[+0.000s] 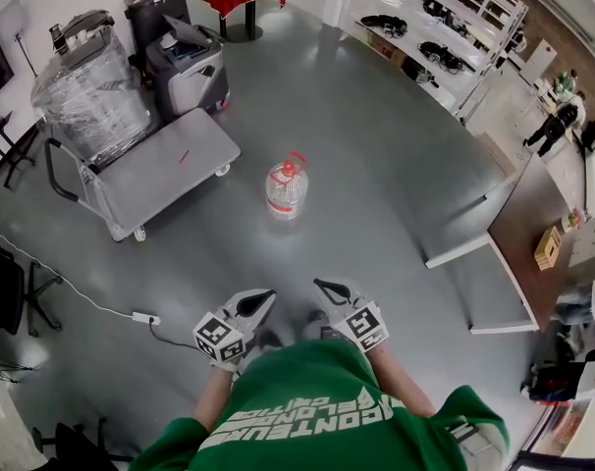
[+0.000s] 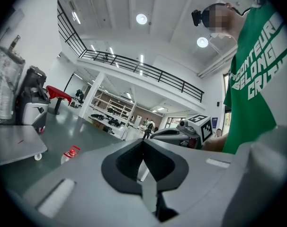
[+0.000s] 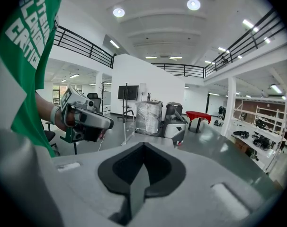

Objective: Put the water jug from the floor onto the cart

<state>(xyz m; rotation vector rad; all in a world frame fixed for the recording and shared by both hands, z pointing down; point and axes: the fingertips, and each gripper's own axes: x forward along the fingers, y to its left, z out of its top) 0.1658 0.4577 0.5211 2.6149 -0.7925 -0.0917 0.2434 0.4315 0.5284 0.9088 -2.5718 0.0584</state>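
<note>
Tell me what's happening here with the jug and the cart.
A person in a green shirt holds a tool in each hand. The left tool and the right tool are both shut and empty, close to the body. The water jug stands upright on the floor just ahead, touched by neither tool. The cart sits beyond it, to the left in the head view, its flat deck mostly bare. The jug is not yet picked up.

A workshop hall: polished grey floor (image 1: 376, 145), white shelving racks (image 1: 455, 27), mezzanine railing (image 2: 148, 71), platform cart (image 1: 150, 180) beside shrink-wrapped equipment (image 1: 86, 101).
</note>
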